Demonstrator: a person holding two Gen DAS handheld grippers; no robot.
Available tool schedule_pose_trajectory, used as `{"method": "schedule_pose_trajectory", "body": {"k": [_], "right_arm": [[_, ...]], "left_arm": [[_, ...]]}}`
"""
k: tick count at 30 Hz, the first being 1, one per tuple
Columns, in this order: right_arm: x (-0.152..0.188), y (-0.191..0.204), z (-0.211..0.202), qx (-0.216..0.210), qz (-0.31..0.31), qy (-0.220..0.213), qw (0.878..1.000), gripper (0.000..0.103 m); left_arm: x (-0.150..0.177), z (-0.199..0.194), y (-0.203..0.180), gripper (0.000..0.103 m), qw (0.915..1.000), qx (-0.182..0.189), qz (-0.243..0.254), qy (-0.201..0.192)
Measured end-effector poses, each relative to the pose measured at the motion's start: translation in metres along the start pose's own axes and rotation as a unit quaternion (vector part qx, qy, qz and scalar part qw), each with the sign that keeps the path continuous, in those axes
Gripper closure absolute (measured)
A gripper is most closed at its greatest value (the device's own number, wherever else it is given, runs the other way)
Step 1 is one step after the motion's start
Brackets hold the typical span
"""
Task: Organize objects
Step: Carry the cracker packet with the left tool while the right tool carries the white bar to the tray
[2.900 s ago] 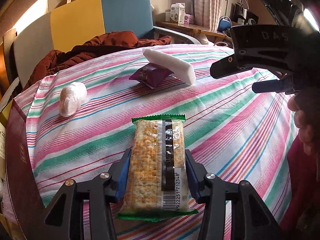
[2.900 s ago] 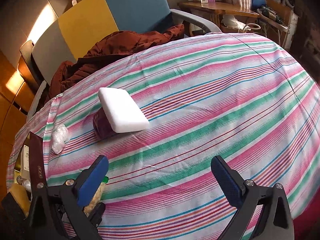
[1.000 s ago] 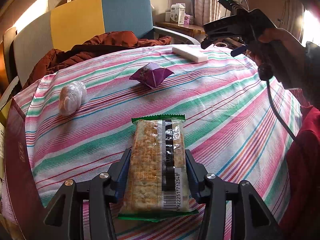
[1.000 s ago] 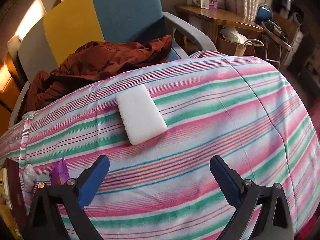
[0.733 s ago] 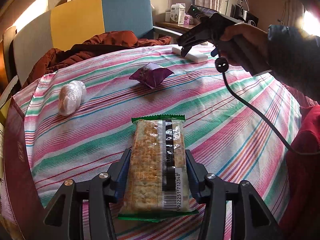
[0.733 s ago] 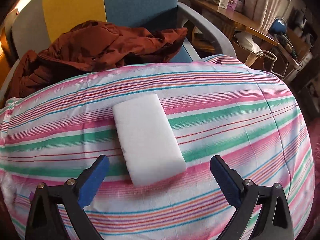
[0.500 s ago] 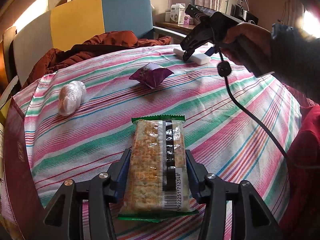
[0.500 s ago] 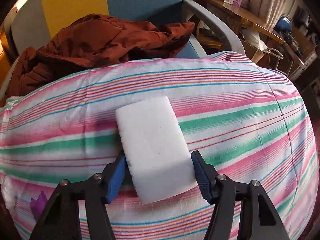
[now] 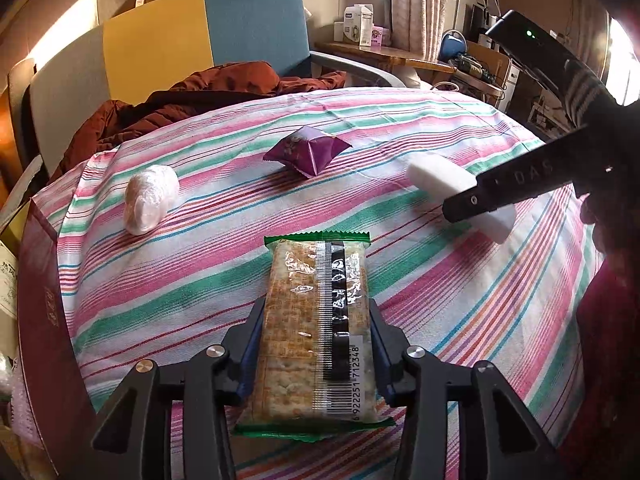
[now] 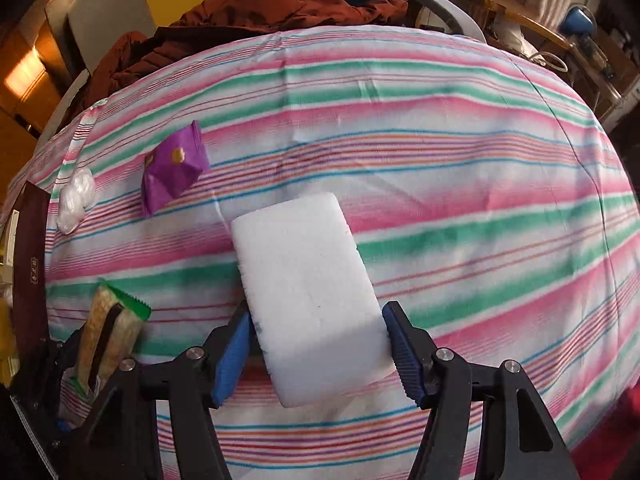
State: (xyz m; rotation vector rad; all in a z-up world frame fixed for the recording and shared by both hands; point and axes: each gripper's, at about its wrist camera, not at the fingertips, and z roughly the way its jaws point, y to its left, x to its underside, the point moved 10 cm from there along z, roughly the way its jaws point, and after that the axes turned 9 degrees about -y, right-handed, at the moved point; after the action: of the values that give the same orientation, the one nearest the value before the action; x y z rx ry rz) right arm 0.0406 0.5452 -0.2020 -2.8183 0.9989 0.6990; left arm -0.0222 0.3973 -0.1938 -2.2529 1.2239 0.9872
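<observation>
My left gripper is shut on a cracker packet with green ends and holds it low over the striped tablecloth. My right gripper is shut on a white foam block and carries it above the table; block and gripper also show in the left wrist view. A purple snack pouch and a white wrapped bundle lie on the cloth; both also show in the right wrist view, the pouch and the bundle. The cracker packet shows there too.
A dark red box stands at the table's left edge. A chair with a brown jacket sits behind the table. A cluttered side table stands at the back right.
My right gripper closed on the white foam block at the far side of the table, lifted it and carried it back toward the near right. The left gripper and cracker packet stayed put.
</observation>
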Motion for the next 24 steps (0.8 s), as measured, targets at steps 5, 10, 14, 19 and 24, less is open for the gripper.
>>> {"method": "schedule_pose_trajectory", "body": {"k": [5,10,14,19,24], "right_arm": [[0.009,0.009,0.001,0.03,-0.029,-0.013,0.999,0.038],[0.008,0.012,0.001,0.032,-0.042,-0.023,0.998,0.038],[0.004,0.009,0.001,0.038,-0.049,-0.028,0.998,0.038],[0.005,0.009,0.0,0.04,-0.054,-0.032,0.997,0.038],[0.004,0.016,0.002,0.038,-0.055,-0.036,0.997,0.038]], "left_arm": [[-0.004,-0.019,0.003,0.059,0.9999,-0.017,-0.001,-0.003],[-0.022,-0.054,0.007,0.059,0.9991,-0.026,-0.003,-0.034],[-0.03,-0.077,0.009,0.059,0.998,-0.034,-0.005,-0.053],[-0.032,-0.1,0.017,0.059,0.9968,-0.047,-0.014,-0.064],[-0.031,-0.122,0.033,0.059,0.9949,-0.065,-0.028,-0.072]]}}
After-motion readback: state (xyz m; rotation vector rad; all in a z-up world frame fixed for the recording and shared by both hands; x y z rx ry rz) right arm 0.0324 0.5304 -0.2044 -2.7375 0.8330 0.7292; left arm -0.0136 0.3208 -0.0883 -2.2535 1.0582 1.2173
